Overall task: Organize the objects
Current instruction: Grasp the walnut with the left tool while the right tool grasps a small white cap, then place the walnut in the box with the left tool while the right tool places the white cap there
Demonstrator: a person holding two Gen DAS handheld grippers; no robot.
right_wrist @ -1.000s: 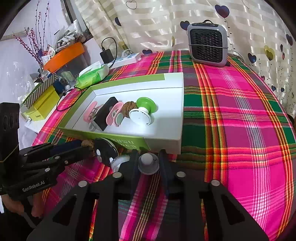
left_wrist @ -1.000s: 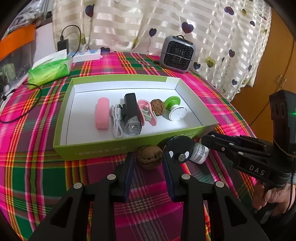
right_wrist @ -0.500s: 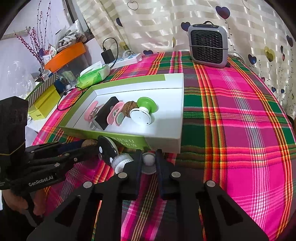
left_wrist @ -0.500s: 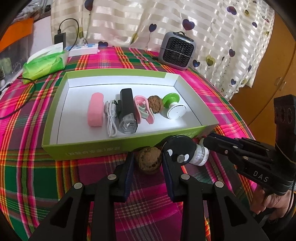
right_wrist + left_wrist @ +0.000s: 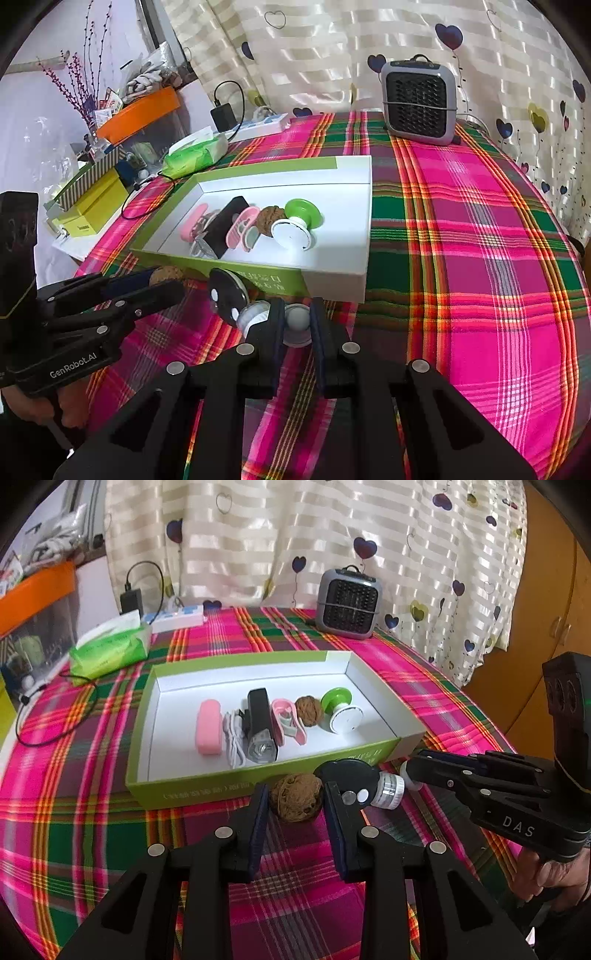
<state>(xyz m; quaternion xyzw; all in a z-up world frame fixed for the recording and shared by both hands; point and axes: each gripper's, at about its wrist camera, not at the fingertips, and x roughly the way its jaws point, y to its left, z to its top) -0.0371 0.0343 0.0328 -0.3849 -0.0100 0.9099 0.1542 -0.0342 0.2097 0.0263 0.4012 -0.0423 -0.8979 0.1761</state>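
Observation:
A brown walnut [image 5: 295, 798] lies on the plaid cloth in front of the green box [image 5: 207, 791]. My left gripper [image 5: 293, 800] is open, one finger on each side of the walnut. My right gripper [image 5: 297, 318] is shut on a small white ball-topped piece [image 5: 297, 321] next to a black and silver device [image 5: 229, 297], which also shows in the left wrist view [image 5: 351, 777]. The box holds a pink case [image 5: 209, 726], a black device [image 5: 259, 726], a second walnut [image 5: 308, 710] and a green and white suction knob [image 5: 340, 713].
A grey heater [image 5: 349, 603] stands at the back of the round table. A green tissue pack [image 5: 110, 650] and a white power strip [image 5: 179, 616] lie at the back left. The table edge curves down on the right [image 5: 554, 332].
My right gripper has closed on the white ball-topped piece. My left gripper has drawn closer around the walnut, and its camera has risen and tilted a little.

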